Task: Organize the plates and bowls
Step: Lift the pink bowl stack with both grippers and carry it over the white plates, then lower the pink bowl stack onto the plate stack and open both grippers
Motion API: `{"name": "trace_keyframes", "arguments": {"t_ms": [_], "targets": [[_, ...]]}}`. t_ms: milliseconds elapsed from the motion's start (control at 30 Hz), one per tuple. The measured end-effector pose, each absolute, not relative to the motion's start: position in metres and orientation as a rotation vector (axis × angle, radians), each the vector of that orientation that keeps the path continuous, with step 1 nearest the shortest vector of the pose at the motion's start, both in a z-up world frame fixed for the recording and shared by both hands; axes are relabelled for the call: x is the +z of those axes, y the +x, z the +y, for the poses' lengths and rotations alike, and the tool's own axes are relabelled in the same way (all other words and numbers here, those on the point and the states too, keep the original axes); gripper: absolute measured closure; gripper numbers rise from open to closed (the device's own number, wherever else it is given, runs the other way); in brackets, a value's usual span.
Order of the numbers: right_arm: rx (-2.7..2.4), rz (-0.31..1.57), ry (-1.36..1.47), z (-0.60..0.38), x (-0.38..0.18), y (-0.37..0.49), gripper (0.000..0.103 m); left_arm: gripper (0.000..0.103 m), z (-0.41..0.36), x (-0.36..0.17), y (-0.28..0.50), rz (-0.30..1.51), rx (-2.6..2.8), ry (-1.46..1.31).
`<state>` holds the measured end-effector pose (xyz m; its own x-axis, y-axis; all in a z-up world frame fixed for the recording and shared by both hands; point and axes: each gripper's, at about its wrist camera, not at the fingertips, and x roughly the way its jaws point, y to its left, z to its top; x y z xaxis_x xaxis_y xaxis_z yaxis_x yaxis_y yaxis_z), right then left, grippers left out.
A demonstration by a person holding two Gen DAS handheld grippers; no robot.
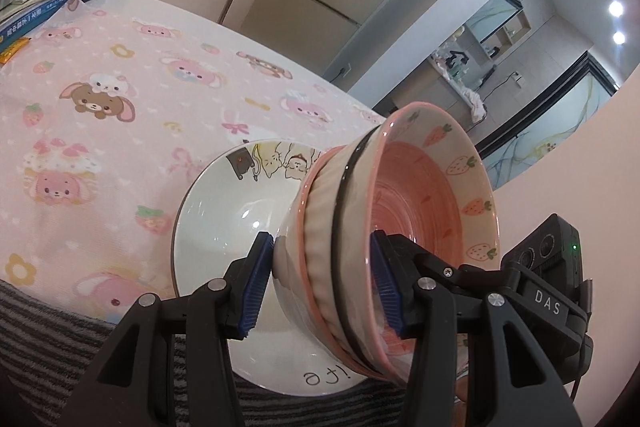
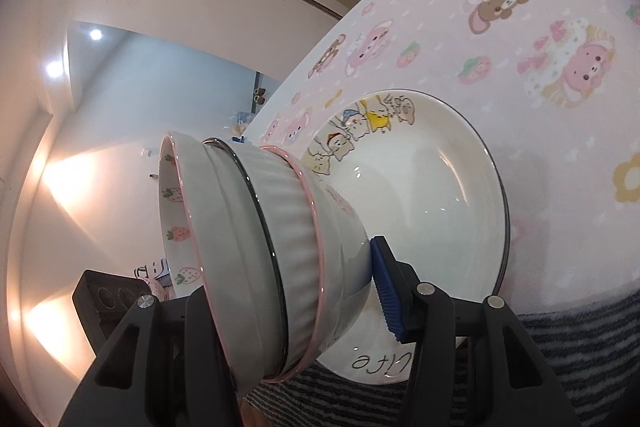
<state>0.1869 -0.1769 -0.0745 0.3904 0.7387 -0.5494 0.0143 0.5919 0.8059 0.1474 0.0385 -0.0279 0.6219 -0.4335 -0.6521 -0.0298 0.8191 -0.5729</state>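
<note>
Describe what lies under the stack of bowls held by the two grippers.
Beneath the stack of bowls lies a white cartoon plate on the pink tablecloth. Left gripper and right gripper clamp the stack; whether its base touches the plate is hidden.

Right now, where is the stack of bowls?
The stack of bowls is tipped on its side, clamped between both grippers: left gripper, right gripper. In both wrist views it sits just above the white plate on the pink tablecloth.

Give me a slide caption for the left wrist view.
Left gripper clamps a nested bowl stack over the cartoon plate on the pink tablecloth.
</note>
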Motion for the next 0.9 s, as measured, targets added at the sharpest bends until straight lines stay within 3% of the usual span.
{"name": "trace_keyframes", "arguments": {"t_ms": [900], "targets": [[0.423,1.199,0.647,-0.165,-0.067,0.189,0.051,0.057,0.041,-0.046,0.141,0.882,-0.225,-0.566]]}}
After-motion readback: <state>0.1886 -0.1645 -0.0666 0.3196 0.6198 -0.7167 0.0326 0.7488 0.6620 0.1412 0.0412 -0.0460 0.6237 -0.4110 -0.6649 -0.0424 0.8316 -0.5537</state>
